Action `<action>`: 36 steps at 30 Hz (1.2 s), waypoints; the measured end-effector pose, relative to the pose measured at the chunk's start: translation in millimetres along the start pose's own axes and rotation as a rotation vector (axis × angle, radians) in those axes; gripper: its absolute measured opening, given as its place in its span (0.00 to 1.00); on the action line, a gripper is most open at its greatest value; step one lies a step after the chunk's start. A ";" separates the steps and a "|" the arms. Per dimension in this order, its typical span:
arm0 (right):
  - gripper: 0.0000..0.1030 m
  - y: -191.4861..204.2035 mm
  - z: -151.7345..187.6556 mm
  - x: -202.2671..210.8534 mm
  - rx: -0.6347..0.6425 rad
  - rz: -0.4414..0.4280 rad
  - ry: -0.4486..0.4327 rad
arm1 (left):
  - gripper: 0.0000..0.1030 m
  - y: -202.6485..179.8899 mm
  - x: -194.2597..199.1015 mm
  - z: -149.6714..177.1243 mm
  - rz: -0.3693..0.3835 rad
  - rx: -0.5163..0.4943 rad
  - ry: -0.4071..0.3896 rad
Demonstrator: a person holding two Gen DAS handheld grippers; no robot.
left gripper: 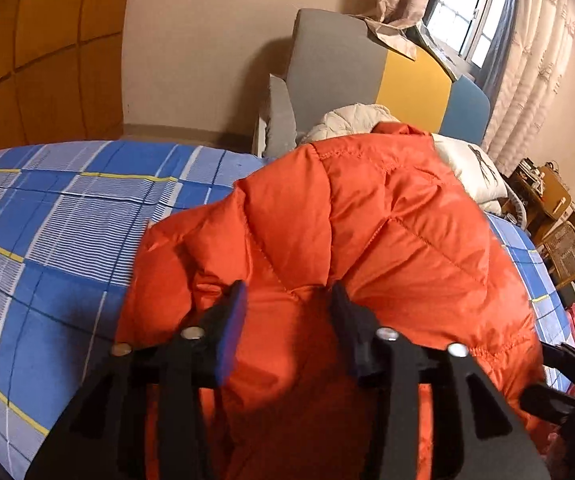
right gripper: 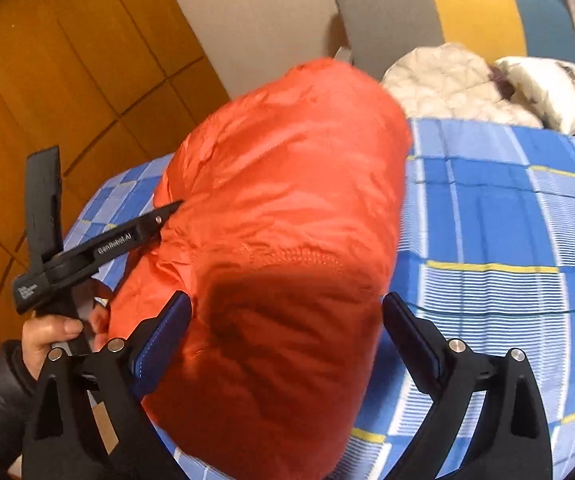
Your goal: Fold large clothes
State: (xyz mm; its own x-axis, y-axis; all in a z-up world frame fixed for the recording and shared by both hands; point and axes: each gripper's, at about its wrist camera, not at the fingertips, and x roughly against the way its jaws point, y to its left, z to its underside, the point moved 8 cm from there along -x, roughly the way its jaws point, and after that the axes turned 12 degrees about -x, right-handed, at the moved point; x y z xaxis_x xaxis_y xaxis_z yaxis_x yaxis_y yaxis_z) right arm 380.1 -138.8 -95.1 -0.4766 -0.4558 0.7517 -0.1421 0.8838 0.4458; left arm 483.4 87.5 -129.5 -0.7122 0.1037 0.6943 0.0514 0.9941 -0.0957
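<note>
This is a bedroom in a home. A bed (left gripper: 47, 240) takes up most of both views, spread with a blue, white and yellow checked sheet. At its far end stands a padded headboard (left gripper: 367, 76) in grey, yellow and blue panels, with a pale quilt (right gripper: 447, 84) and a pillow (left gripper: 471, 172) heaped against it. Pale curtains (left gripper: 527, 80) hang beside a barred window (left gripper: 471, 12). A wooden wardrobe (right gripper: 67, 80) with panelled doors fills one side, and small wooden furniture (left gripper: 547, 200) crowds the wall past the bed
</note>
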 end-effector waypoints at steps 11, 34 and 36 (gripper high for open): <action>0.93 -0.7 15.5 31.1 -0.022 0.107 -0.079 | 0.78 -16.4 53.4 -1.1 -0.009 -0.009 -0.092; 0.97 28.3 77.8 96.5 -0.037 0.351 -0.298 | 0.98 -24.1 185.7 69.3 -0.130 -0.058 -0.192; 0.97 30.0 82.2 104.0 -0.045 0.365 -0.309 | 0.98 -24.3 192.0 76.1 -0.135 -0.044 -0.186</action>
State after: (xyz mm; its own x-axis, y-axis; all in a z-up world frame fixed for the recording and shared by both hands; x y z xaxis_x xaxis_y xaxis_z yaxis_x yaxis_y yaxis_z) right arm 255.0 -151.1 -43.5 -0.7246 -0.0577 0.6867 0.1170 0.9717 0.2051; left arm 292.2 80.9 -48.2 -0.8311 -0.0345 0.5551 -0.0256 0.9994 0.0238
